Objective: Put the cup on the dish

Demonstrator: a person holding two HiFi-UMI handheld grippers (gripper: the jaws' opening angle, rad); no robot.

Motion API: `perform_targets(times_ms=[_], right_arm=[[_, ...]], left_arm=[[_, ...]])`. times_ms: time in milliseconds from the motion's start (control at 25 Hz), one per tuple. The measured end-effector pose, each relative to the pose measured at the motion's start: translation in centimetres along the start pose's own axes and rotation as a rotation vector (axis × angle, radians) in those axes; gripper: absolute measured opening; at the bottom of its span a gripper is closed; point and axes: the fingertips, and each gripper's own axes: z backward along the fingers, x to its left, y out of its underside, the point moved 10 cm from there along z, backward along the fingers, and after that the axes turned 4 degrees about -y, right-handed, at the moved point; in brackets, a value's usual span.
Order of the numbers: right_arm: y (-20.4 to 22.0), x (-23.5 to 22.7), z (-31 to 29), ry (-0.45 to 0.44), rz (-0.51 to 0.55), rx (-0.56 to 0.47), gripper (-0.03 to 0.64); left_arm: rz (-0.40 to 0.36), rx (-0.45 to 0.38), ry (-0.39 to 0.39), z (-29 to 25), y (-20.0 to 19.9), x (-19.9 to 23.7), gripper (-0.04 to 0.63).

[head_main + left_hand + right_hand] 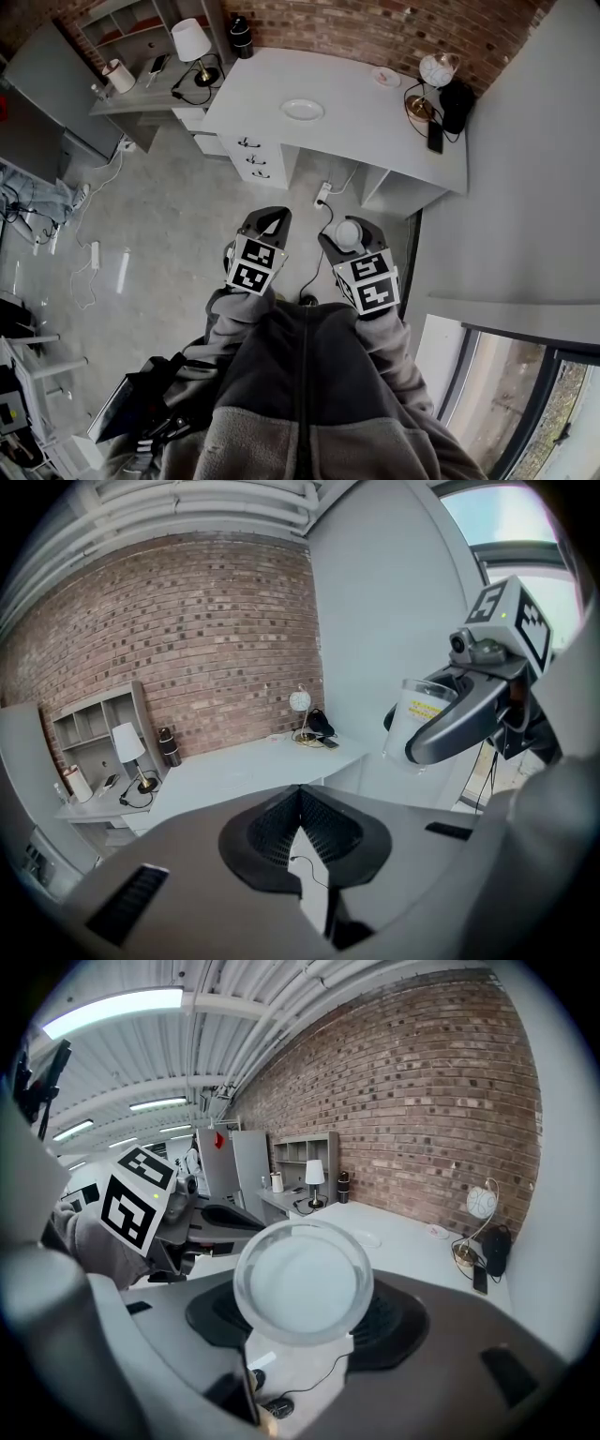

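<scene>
Clear plastic cup (pixel 349 234) with a yellow label, held in the right gripper (pixel 350 228) at lower centre of the head view, above the grey floor (pixel 187 216). In the left gripper view the cup (pixel 422 726) sits at right of frame. Its long axis is near vertical and its wider end is up. In the right gripper view a round end of the cup (pixel 303 1281) faces the camera at centre frame. The right gripper's fingers (pixel 450 731) stand wide, one on each side of the cup, pressing its wall.

Left gripper (pixel 272 223), just left of the right one in the head view. Its fingers (pixel 281 827) meet at the tips, with nothing between them.

White round dish (pixel 302 110), upper centre of the head view, lying flat on the white worktop (pixel 375 122), well apart from the cup. It shows small in the right gripper view (pixel 364 1238), beyond the cup.

Red brick wall (pixel 375 28) behind the worktop. Globe-shaded lamp on a brass stand (pixel 438 68) and black phone (pixel 435 137) at the worktop's right end. White-shaded table lamp (pixel 191 42) on the lower grey desk at upper left.
</scene>
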Motion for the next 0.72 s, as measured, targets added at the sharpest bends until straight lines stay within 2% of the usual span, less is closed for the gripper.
perform_targets(times_ms=[360, 720], right_arm=[[1.0, -1.0, 0.3, -0.008, -0.009, -0.018, 0.259], [0.4, -2.1, -1.7, -0.011, -0.010, -0.026, 0.259]], left_arm=[[0.008, 0.017, -0.011, -0.4, 0.4, -0.8, 0.006], [0.060, 0.025, -0.084, -1.6, 1.3, 3.0, 0.006]])
